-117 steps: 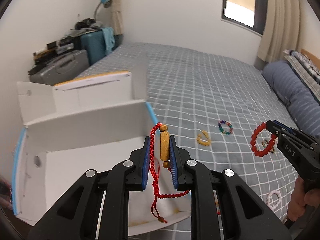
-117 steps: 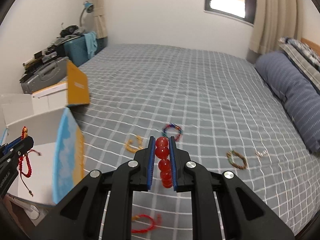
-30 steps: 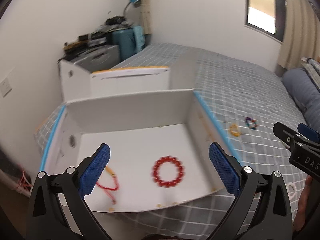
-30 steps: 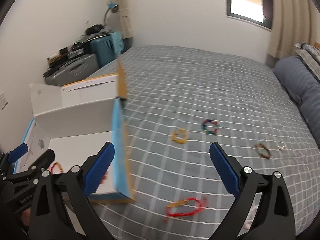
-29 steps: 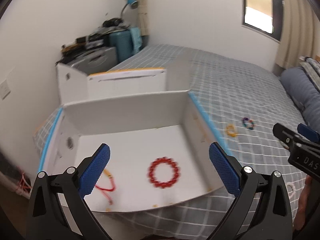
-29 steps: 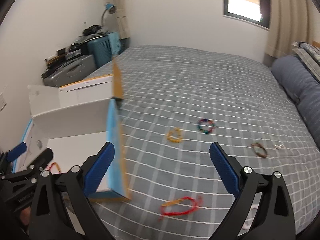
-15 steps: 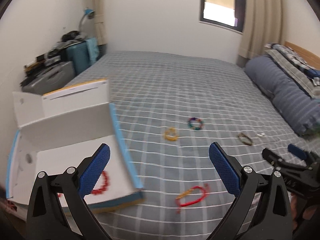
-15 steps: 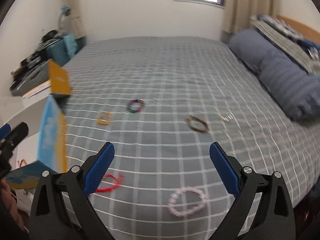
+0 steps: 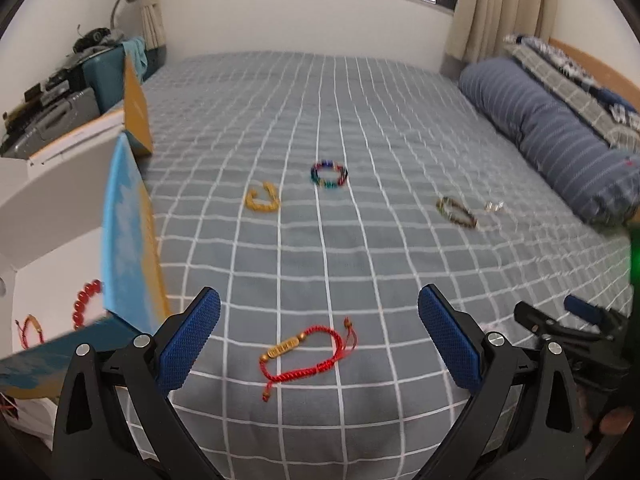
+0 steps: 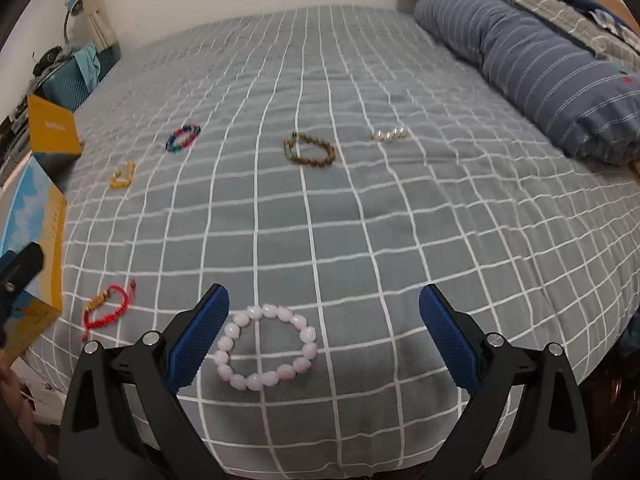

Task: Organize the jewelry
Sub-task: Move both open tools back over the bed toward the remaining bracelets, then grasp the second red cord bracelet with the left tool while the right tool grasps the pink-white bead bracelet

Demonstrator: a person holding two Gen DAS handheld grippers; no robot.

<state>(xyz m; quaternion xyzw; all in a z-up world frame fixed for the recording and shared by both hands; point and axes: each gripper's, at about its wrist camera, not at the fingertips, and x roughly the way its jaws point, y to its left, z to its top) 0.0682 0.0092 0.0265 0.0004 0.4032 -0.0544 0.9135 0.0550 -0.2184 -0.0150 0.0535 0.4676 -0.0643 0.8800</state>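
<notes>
My left gripper [image 9: 319, 338] is open, hanging over a red cord bracelet [image 9: 306, 354] with a gold bar that lies near the bed's front edge. My right gripper [image 10: 324, 334] is open too, above a pink bead bracelet [image 10: 267, 347]. Farther back on the bed lie a yellow bracelet [image 9: 262, 199], a multicolour bead bracelet [image 9: 329, 175], a brown bead bracelet [image 10: 309, 149] and a small pearl piece [image 10: 389, 134]. The white box [image 9: 52, 216] at the left holds a red bead bracelet [image 9: 85, 303] and a red cord bracelet [image 9: 30, 330].
The grey checked bed cover [image 10: 360, 208] fills both views. A blue striped bolster [image 10: 540, 68] lies at the right. Suitcases and clutter [image 9: 68, 92] stand past the box at the far left. The box's blue and yellow flap [image 9: 124, 240] stands up beside the left gripper.
Both grippers let their bracelets go into the box, then swung right, away from it. They now hang open over the bracelets at the bed's front edge.
</notes>
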